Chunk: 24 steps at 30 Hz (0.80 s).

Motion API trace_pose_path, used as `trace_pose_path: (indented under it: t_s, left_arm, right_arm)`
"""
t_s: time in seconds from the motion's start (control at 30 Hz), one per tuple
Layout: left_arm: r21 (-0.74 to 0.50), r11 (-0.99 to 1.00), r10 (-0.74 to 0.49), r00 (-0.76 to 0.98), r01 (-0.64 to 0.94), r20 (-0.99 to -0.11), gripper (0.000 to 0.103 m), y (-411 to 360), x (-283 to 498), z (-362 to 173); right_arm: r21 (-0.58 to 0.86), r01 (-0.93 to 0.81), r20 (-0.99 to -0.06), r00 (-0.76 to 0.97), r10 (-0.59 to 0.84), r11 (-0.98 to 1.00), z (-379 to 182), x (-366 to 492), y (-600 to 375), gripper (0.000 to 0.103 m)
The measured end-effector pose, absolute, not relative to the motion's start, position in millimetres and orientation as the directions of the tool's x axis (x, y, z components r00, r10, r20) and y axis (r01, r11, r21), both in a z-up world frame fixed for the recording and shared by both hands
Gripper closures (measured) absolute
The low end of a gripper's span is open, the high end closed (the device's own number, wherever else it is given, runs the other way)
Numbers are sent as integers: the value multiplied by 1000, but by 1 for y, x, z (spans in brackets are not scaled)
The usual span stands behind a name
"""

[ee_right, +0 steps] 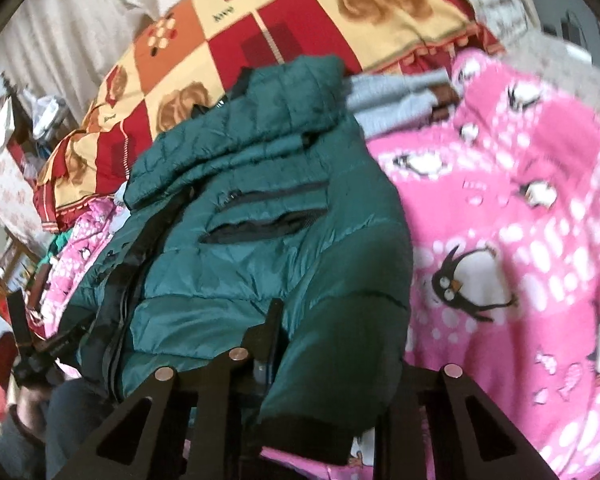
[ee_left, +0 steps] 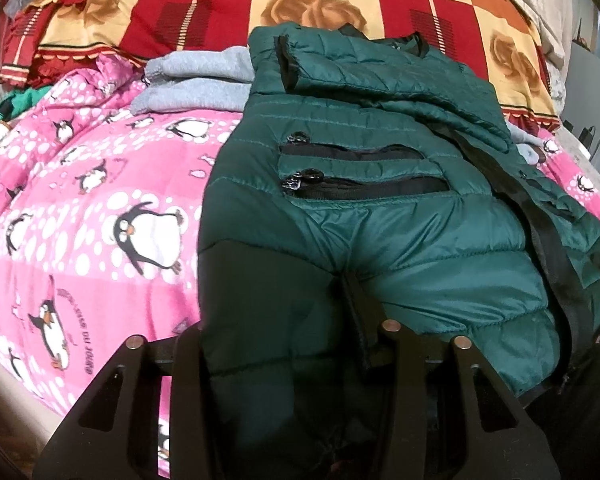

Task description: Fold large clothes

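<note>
A dark green puffer jacket (ee_left: 380, 232) lies on a pink penguin blanket (ee_left: 100, 200), with two black zip pockets facing up and a sleeve folded across its far end. My left gripper (ee_left: 276, 320) is shut on the jacket's near edge, and the padded cloth fills the gap between its fingers (ee_left: 360, 304). In the right wrist view the jacket (ee_right: 260, 260) drapes over my right gripper (ee_right: 332, 340), which is shut on its near corner. Only one black finger (ee_right: 272, 320) shows there. The left gripper (ee_right: 20, 320) appears at the far left, held by a hand (ee_right: 28, 404).
Folded grey garments (ee_left: 196, 80) lie beyond the jacket on the left. A red, orange and yellow checked cover (ee_left: 300, 0) is bunched behind them. The pink blanket (ee_right: 500, 220) spreads wide to the jacket's right in the right wrist view. Clutter and furniture (ee_right: 24, 128) stand at the far left.
</note>
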State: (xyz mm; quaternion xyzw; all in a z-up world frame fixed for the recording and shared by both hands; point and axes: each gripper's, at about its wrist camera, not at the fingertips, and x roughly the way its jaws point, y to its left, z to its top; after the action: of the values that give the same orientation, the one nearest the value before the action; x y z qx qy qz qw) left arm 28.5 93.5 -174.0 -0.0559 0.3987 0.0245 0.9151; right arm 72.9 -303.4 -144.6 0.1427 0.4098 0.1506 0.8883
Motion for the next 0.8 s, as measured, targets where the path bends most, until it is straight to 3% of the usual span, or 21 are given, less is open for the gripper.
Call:
trace_pose_path:
  t_s: [0.17, 0.67, 0.8]
  left_arm:
    - [-72, 993, 16, 688, -99, -726, 78, 101, 18, -165]
    - [-223, 970, -75, 744, -101, -664, 85, 137, -12, -106]
    - [-221, 972, -88, 741, -83, -666, 85, 139, -19, -100]
  right_arm:
    - [356, -161, -669, 644, 371, 921, -135, 61, -301, 84]
    - [517, -192, -546, 677, 494, 834, -84, 47, -315, 85]
    - [495, -211, -553, 672, 492, 843, -75, 43, -315, 85]
